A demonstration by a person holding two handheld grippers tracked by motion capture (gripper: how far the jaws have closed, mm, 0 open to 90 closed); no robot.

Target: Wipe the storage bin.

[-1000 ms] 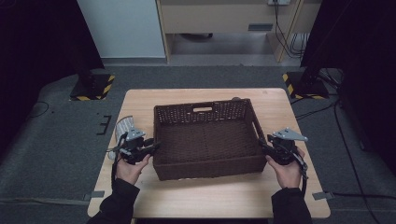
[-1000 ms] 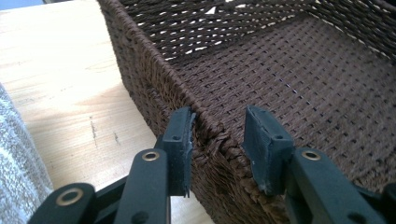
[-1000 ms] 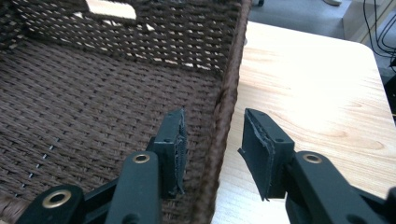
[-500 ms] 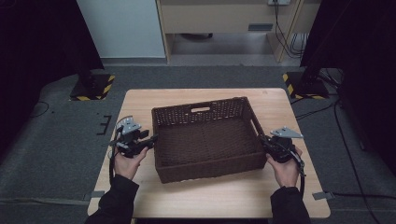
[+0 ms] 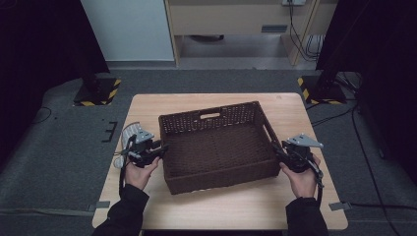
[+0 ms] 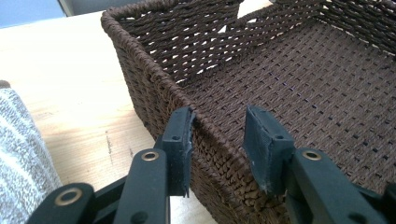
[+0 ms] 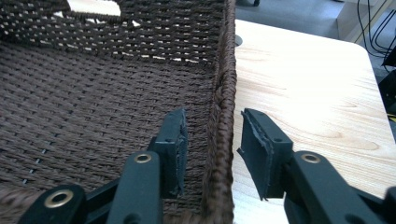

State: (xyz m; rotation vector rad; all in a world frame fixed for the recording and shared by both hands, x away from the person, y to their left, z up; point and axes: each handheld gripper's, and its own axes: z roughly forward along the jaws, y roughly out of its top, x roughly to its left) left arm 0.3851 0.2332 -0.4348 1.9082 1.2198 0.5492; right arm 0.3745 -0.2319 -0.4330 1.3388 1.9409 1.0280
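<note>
Left gripper (image 6: 217, 140) straddles the basket's (image 5: 216, 147) left wall, one jaw outside and one inside; the outer pad (image 6: 180, 149) touches the weave, the inner pad stands clear of it, so jaws are parted, not clamped; they have just been closing after a brief opening, with the wall between them. Right gripper (image 7: 210, 149) straddles the basket's right wall likewise, a gap on both sides of the rim; jaws parted, no grip, and they have just been opening after a squeeze.

Basket sits mid-table (image 5: 147, 105), empty, its slot handle on the far wall; judged light, being dark woven fibre and open-meshed; walls probably flex somewhat under a pinch but the braided rim looks stiff; rough weave should hold against rubber pads, little slip expected. Best hold: each side wall just under the rim, near mid-length, both sides at once so it lifts level; a one-sided lift would likely tip it.

Grey cloth roll (image 5: 129, 133) lies just left of the basket, beside the left hand (image 5: 140, 172); might snag a leftward move. Table otherwise bare around the basket; black stands and cables are well behind it on the floor.
</note>
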